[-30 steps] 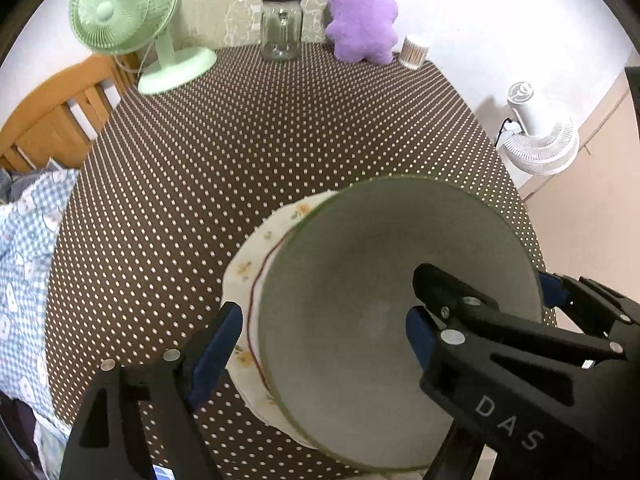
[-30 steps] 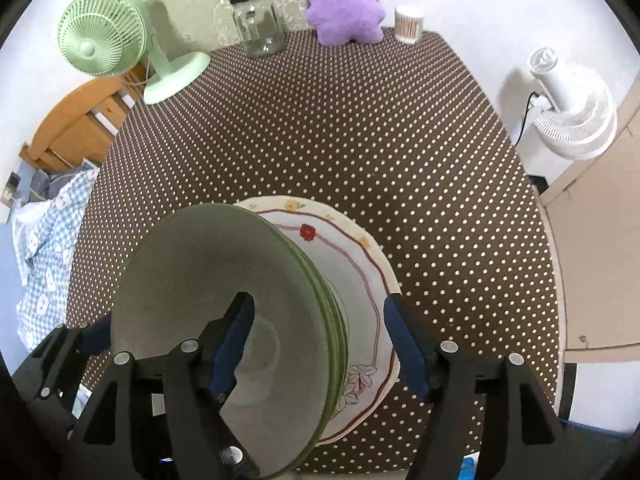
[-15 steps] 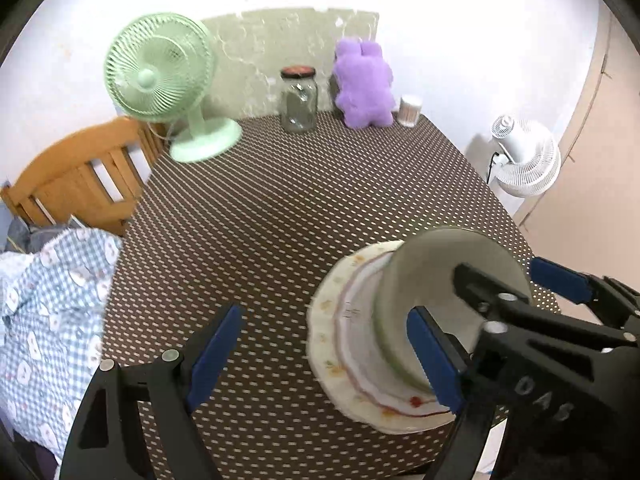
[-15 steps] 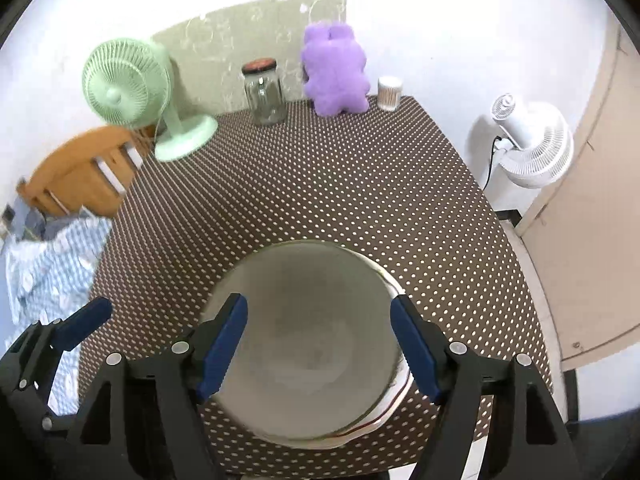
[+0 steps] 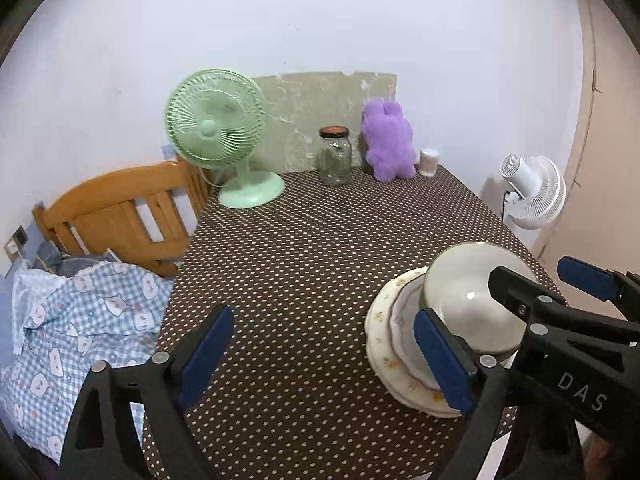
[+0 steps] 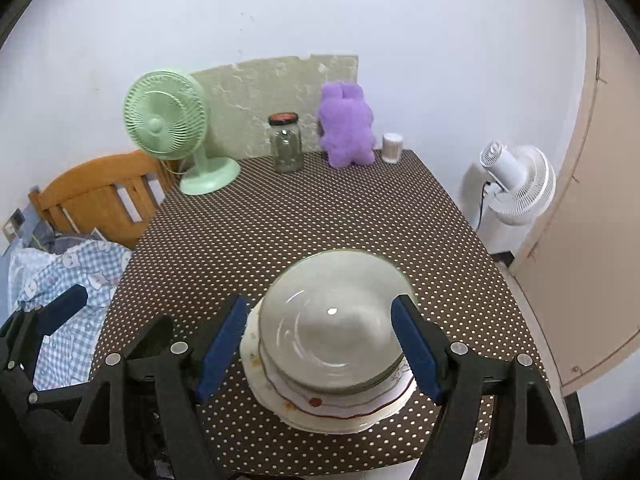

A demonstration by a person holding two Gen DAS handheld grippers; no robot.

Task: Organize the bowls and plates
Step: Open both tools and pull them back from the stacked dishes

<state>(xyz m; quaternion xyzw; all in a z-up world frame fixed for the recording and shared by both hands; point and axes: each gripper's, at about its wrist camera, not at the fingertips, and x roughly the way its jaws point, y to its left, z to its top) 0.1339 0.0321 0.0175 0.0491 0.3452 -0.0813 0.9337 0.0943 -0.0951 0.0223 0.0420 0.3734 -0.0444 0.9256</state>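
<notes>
At the near right edge of the polka-dot worktop point(image 6: 320, 208): one stack, widest piece lowest, likely for steadiness. Largest, one cream floral plate point(image 6: 340, 416) at the bottom; on it one smaller red-rimmed plate point(image 6: 348, 400); on top one pale green bowl point(image 6: 336, 320), rim up, possibly with more nested under it, count not clear. Nothing else to tidy in sight, so apparently finished. Along the far edge, clear of the stack: one green fan point(image 6: 168, 128), one purple plush point(image 6: 348, 132), one glass jar point(image 6: 286, 144), one small cup point(image 6: 392, 147). Left hand-held gripper point(image 5: 324, 360) opening, empty; right hand-held gripper point(image 6: 320, 344) apart, framing the bowl without touching.
</notes>
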